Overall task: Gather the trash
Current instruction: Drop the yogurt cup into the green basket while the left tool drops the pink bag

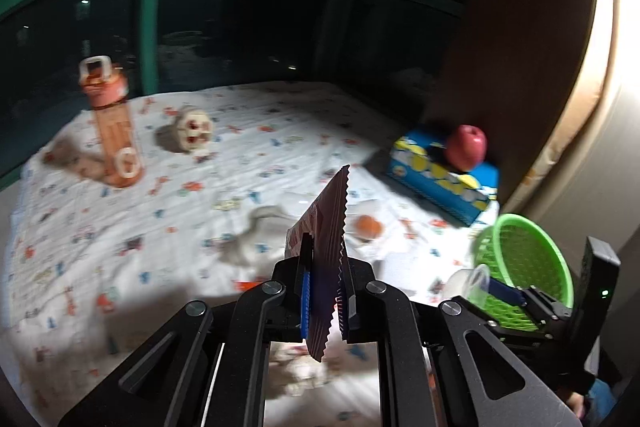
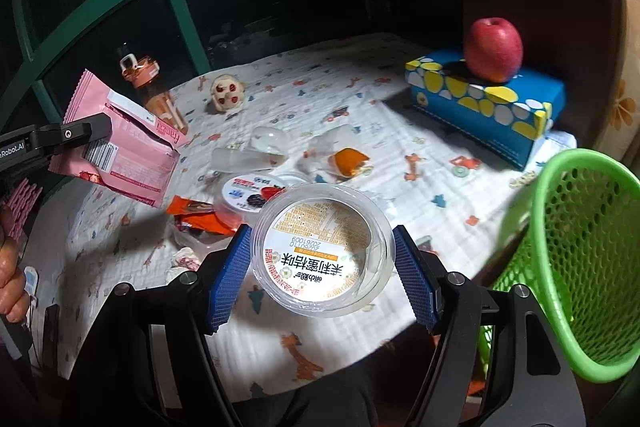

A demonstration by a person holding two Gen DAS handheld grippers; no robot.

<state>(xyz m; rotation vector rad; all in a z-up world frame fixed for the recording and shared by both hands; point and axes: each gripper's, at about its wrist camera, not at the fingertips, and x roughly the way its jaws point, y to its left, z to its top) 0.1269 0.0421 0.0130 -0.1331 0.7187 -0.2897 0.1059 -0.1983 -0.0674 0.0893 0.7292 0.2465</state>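
**Wrapper and cup held above the bench**

The left claw [image 1: 325, 291] is clenched on a flat pink snack wrapper [image 2: 120, 143] with a serrated edge, held upright above the patterned cloth-covered bench [image 2: 360, 99]. More wrappers and cups lie mid-bench. The right claw [image 2: 322, 277] grips a clear round plastic cup [image 2: 320, 251] with a printed orange-and-white lid between its blue pads, beside the green mesh plastic basket [image 2: 560, 267] at the right edge.

We see a table under a white printed cloth [image 2: 400, 155], brightly lit against a dark room. Beyond its far edge stand dark windows in green frames [image 1: 150, 27]. At right a beige padded wall [image 1: 580, 107] catches strong light.
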